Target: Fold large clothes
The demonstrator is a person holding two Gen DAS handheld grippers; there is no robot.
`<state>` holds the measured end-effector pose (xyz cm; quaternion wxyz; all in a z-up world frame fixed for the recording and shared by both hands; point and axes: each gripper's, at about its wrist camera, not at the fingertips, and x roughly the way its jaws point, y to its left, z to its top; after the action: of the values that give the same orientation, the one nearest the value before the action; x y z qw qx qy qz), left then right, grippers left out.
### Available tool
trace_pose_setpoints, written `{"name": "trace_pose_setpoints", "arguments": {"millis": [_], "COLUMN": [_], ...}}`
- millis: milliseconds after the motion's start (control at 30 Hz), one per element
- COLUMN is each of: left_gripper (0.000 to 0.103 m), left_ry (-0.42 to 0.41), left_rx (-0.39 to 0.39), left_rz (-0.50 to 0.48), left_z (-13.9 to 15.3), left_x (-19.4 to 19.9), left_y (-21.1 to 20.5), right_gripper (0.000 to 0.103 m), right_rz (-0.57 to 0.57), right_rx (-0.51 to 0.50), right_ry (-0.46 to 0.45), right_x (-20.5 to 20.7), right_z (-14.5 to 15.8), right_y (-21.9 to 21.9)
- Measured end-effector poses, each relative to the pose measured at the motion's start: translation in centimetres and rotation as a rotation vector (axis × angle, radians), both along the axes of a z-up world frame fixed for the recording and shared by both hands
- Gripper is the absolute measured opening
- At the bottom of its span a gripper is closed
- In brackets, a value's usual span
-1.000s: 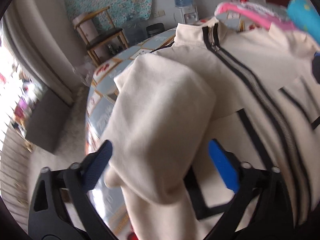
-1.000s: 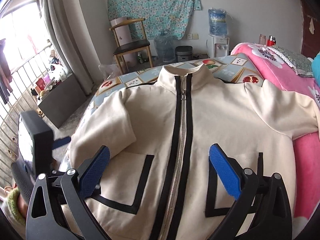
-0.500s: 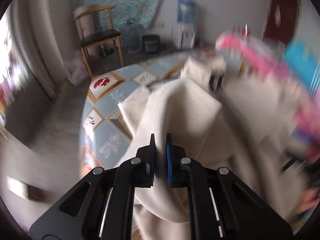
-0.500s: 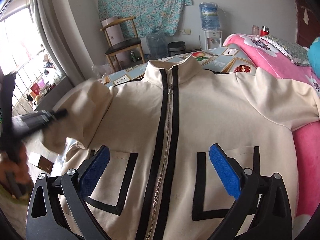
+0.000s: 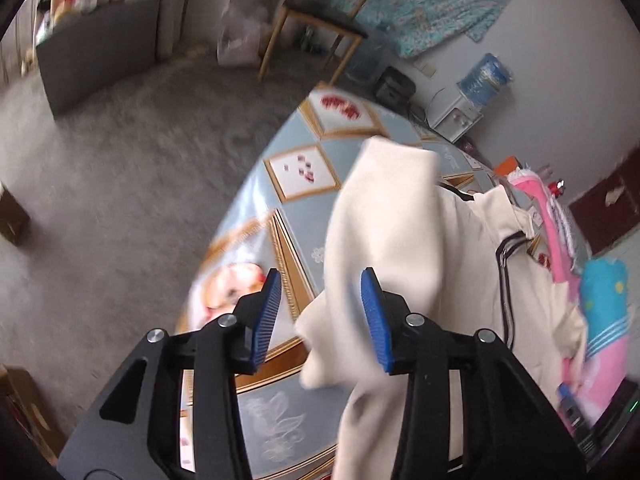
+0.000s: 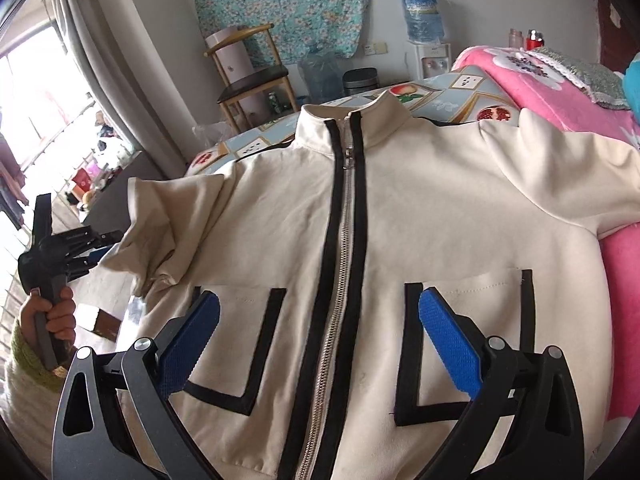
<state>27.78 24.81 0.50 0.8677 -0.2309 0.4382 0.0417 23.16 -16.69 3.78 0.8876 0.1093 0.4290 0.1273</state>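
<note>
- The cream zip-front jacket with black trim (image 6: 400, 240) lay face up on the bed, filling the centre of the right wrist view, collar toward the top, its silver zipper (image 6: 340, 280) closed and running down the middle.
- Two black-edged front pockets (image 6: 472, 320) sat at lower left and lower right of that frame.
- The jacket's cream sleeve (image 5: 384, 240) was lifted off the bed in the centre of the left wrist view, bunched and hanging.
- We saw the left gripper (image 5: 320, 312) with its blue pads parting; a fold of the sleeve sat between them, against the right-hand pad, no longer pinched from both sides.
- We saw the right gripper (image 6: 320, 344) spread wide above the pockets, grasping nothing.
- A hand (image 6: 52, 316) in a green cuff held the left tool at the left edge.
- Around it: a blue tiled-pattern bedsheet (image 5: 304, 208), a pink blanket (image 6: 560, 92) at upper right, a wooden chair (image 6: 252, 76) and a water dispenser (image 6: 428, 40) by the wall.
</note>
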Motion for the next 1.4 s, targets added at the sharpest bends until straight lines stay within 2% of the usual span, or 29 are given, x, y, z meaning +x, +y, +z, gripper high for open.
{"name": "trace_pose_setpoints", "arguments": {"millis": [167, 267, 367, 467, 567, 700, 767, 833, 900, 1000, 1100, 1267, 1300, 1333, 1400], "left_gripper": [0.046, 0.048, 0.048, 0.048, 0.048, 0.048, 0.048, 0.048, 0.048, 0.056, 0.056, 0.056, 0.055, 0.045, 0.033], "left_ry": [-0.112, -0.14, -0.128, -0.095, -0.043, -0.054, -0.058, -0.048, -0.044, -0.026, 0.011, 0.054, 0.066, 0.075, 0.091], "left_rx": [0.206, 0.251, 0.262, 0.347, 0.428, 0.423, 0.362, 0.33, 0.327, 0.353, 0.381, 0.401, 0.405, 0.406, 0.382], "left_rz": [-0.123, -0.226, -0.325, -0.407, -0.404, -0.282, -0.21, -0.181, -0.192, -0.269, -0.317, -0.328, -0.326, -0.32, -0.317], "left_z": [3.9, 4.6, 3.7, 1.7, -0.3, -0.2, -0.1, -0.2, -0.2, -1.2, -2.5, -4.0, -4.4, -4.7, -5.2], "left_x": [-3.3, -4.9, -5.1, -4.7, -3.5, -2.7, -2.8, -3.0, -3.1, -2.3, -0.3, 2.2, 2.6, 2.9, 3.3], "left_y": [-4.2, -7.2, -10.1, -13.1, -14.2, -10.4, -7.1, -4.8, -3.8, -4.4, -5.8, -6.7, -6.7, -6.7, -6.4], "right_gripper": [0.097, 0.095, 0.088, 0.077, 0.067, 0.059, 0.059, 0.059, 0.059, 0.059, 0.059, 0.059, 0.059, 0.059, 0.059], "right_rz": [0.057, 0.114, 0.177, 0.239, 0.265, 0.274, 0.285, 0.298, 0.309, 0.326, 0.335, 0.329, 0.326, 0.324, 0.319], "right_rx": [0.038, 0.102, 0.176, 0.276, 0.329, 0.34, 0.337, 0.333, 0.327, 0.307, 0.289, 0.241, 0.235, 0.234, 0.239], "right_ry": [0.024, 0.066, 0.141, 0.259, 0.359, 0.399, 0.413, 0.434, 0.454, 0.476, 0.474, 0.458, 0.455, 0.453, 0.449], "right_x": [0.7, 1.9, 3.6, 5.7, 7.4, 8.7, 9.3, 9.8, 10.1, 10.6, 10.7, 10.8, 10.7, 10.7, 10.7], "right_z": [1.5, 2.2, 2.0, 0.4, -1.8, -3.4, -4.2, -5.0, -5.7, -6.9, -7.5, -7.8, -7.8, -7.9, -7.9], "right_y": [-0.7, -0.5, 0.7, 2.6, 5.3, 7.6, 8.6, 9.6, 10.5, 12.2, 13.6, 14.3, 14.4, 14.3, 14.0]}}
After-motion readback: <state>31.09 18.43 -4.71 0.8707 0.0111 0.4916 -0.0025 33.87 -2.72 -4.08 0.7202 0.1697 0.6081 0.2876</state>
